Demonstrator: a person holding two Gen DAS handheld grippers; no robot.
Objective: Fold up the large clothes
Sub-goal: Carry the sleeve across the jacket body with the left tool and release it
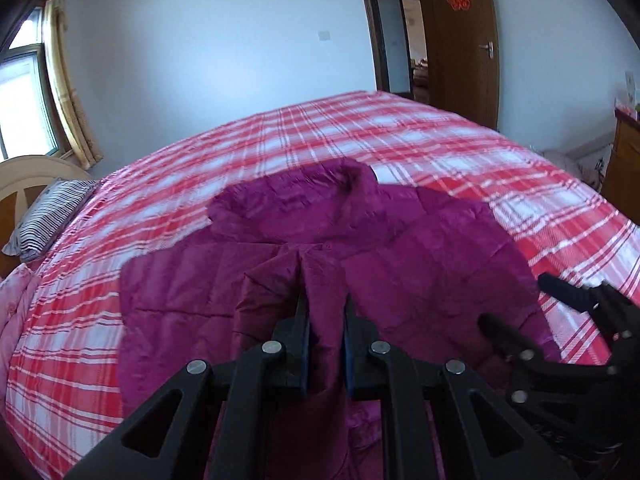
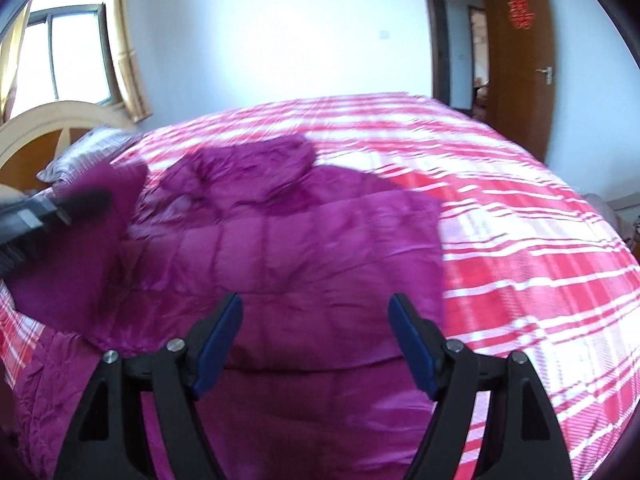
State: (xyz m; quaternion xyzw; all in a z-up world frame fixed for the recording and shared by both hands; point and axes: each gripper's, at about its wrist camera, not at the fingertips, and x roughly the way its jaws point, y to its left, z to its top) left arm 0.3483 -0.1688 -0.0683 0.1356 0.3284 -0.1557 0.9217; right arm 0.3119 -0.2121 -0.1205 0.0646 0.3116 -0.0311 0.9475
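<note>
A magenta quilted jacket [image 1: 420, 248] with a hood [image 1: 288, 200] lies spread on the bed. My left gripper [image 1: 325, 300] is shut on a raised fold of the jacket's fabric, which runs up between its blue pads. The right wrist view shows the same left gripper [image 2: 80, 200] at the far left, with lifted magenta cloth draped around it. My right gripper [image 2: 316, 300] is open above the jacket [image 2: 300, 248], with nothing pressed between its pads. It also shows in the left wrist view, where the right gripper [image 1: 516, 300] hovers over the jacket's right edge.
The bed carries a red and white plaid sheet [image 1: 360, 136]. A striped pillow [image 1: 48, 216] lies by the pale headboard [image 1: 24, 176] at the left. A brown door [image 1: 460, 40] stands open beyond the bed, and a wooden cabinet [image 1: 626, 152] is at the right.
</note>
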